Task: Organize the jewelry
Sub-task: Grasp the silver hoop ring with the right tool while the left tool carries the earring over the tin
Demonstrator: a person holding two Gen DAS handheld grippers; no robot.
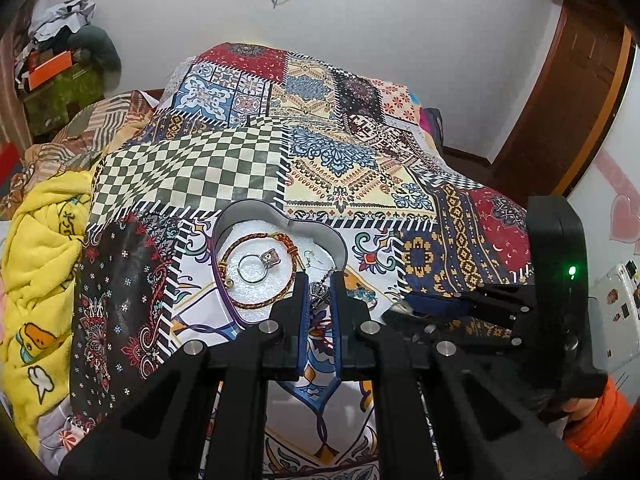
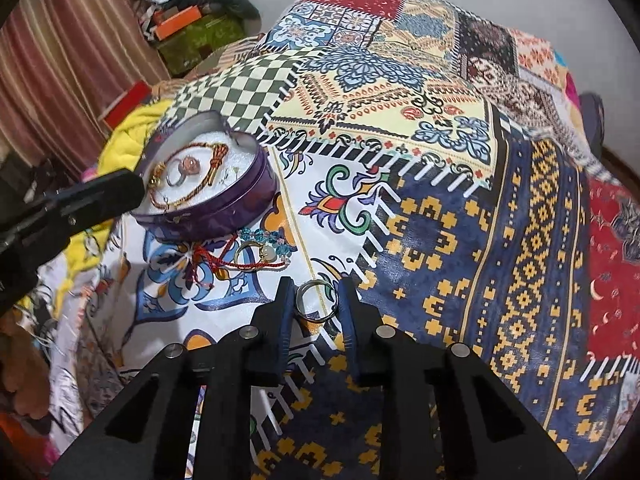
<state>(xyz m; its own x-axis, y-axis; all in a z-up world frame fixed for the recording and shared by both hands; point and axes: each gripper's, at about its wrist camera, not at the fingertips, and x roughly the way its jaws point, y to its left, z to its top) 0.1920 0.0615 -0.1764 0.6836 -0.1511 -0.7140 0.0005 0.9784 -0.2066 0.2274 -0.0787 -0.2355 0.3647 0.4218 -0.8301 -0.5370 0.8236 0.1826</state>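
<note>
Purple heart tin (image 2: pixel 224 208) holds several pieces; left tongs (image 1: pixel 320 286) clamp a pendant (image 1: pixel 319 295) beside it, right tongs (image 2: pixel 316 300) close on a ring (image 2: pixel 314 300); bracelets (image 2: pixel 256 250) wait beside it.

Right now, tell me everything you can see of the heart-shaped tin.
The heart-shaped tin is a shallow, lidless metal box with a purple outer wall and a plain grey inner wall, lined with white foam-like padding. It sits flat on the patchwork cloth. Inside lie a braided cord bracelet curled around a silver ring with a stone, plus a small earring. Loose jewelry lies on the cloth just in front of its wall. No gripper touches it.
</note>
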